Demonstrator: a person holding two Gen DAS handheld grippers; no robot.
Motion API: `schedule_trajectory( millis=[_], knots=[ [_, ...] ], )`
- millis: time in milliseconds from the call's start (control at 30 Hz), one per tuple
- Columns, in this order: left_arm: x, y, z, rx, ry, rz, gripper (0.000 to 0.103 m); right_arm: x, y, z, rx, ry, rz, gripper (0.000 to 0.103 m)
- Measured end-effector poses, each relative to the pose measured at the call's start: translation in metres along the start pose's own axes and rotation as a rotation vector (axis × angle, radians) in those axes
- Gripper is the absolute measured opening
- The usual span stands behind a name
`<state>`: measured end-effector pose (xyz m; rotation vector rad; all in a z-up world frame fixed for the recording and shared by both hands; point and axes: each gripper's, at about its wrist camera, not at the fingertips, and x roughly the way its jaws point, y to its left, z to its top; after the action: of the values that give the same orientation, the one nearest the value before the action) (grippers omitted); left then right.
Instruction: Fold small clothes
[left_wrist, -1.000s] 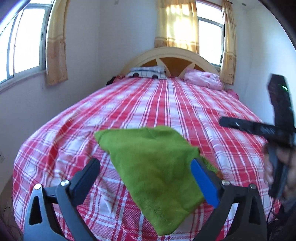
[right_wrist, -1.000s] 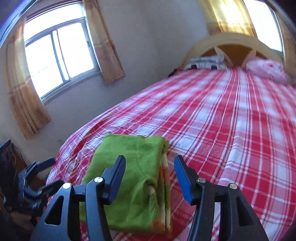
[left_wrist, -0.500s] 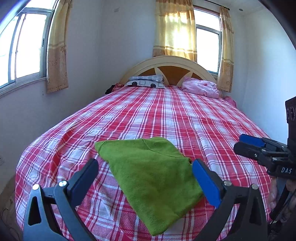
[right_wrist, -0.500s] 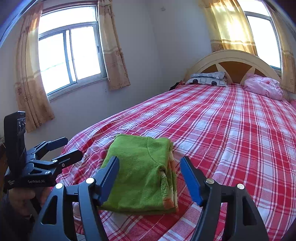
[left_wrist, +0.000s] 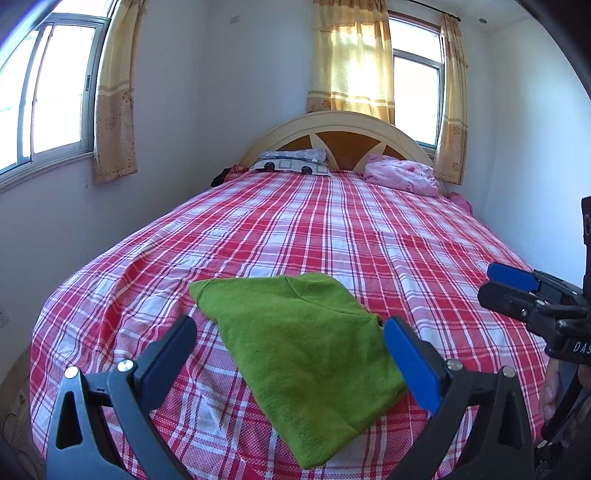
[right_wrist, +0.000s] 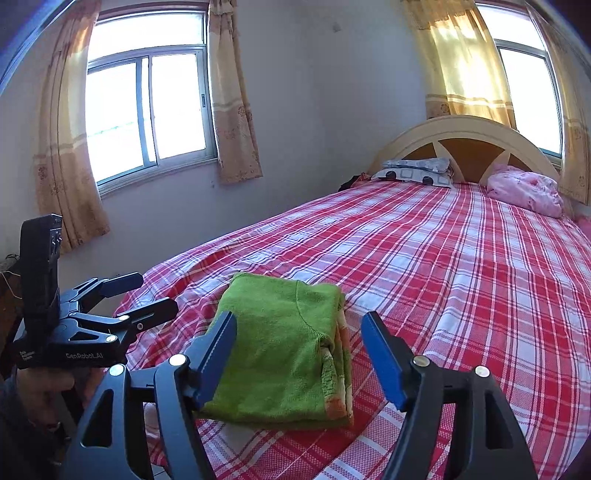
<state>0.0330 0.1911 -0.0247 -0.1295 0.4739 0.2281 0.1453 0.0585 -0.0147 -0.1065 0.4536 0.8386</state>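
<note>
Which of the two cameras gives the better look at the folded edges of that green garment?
The right wrist view: the green garment shows its stacked layers and orange trim along one side. The left wrist view shows only its smooth top.

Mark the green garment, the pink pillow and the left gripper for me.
green garment (right_wrist: 280, 347): right wrist view, middle of the folded top layer.
pink pillow (left_wrist: 400, 175): left wrist view, its centre.
left gripper (left_wrist: 290, 354): left wrist view, midway between fingertips.

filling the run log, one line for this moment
green garment folded on bed | left hand-held gripper open | right hand-held gripper open | neither holding
</note>
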Motion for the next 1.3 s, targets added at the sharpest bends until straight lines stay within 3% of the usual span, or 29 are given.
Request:
schedule_trajectory(
  millis=[1300],
  knots=[
    [-0.008, 0.005, 0.009, -0.005, -0.041, 0.036, 0.103, -0.015, -0.001, -0.003, 0.006, -0.075, -0.005, 0.073]
  ],
)
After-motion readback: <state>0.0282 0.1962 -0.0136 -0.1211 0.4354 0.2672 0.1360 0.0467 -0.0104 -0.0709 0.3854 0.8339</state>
